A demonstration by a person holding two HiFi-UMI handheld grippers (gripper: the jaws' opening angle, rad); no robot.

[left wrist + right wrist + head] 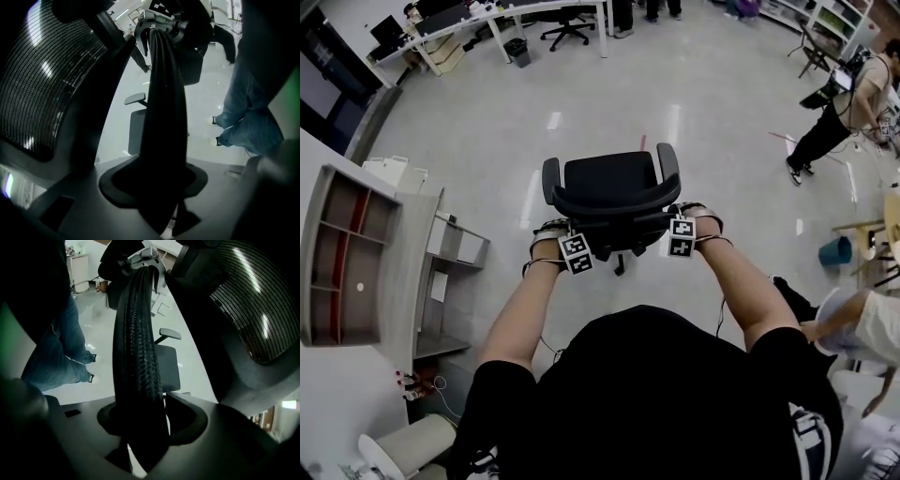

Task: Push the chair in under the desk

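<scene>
One black office chair (614,183) stands on the pale floor (487,141) in the middle of the head view. Its seat is turned toward the top of the frame, and its two armrests (550,178) flank the seat. It stands in the open, well apart from the long white bench (502,11) at the upper left edge, and it is not yet under any bench.

The person holds two grippers, one at each end of the backrest's top rim (614,210). The left gripper (558,228) sits at the rim's left end and the right gripper (680,216) at its right end. Each carries one black-and-white marker cube (575,253), two in all.

In the left gripper view the black rim runs straight up the frame from between the fingers, which pinch it. The backrest's mesh (42,84) fills the upper left. In the right gripper view the ribbed rim rises the same way from between the fingers, which are closed on it, with the mesh at the upper right. Each gripper view shows the other gripper at the far end of the rim, at the top of the frame.

Elsewhere in the head view:
- A second black chair (567,23) stands by the white bench at the top.
- One grey shelf unit (347,253) lies at the left edge.
- One bystander (834,122) in dark trousers bends at the upper right.
- One teal bin (836,250) sits near the right edge
</scene>
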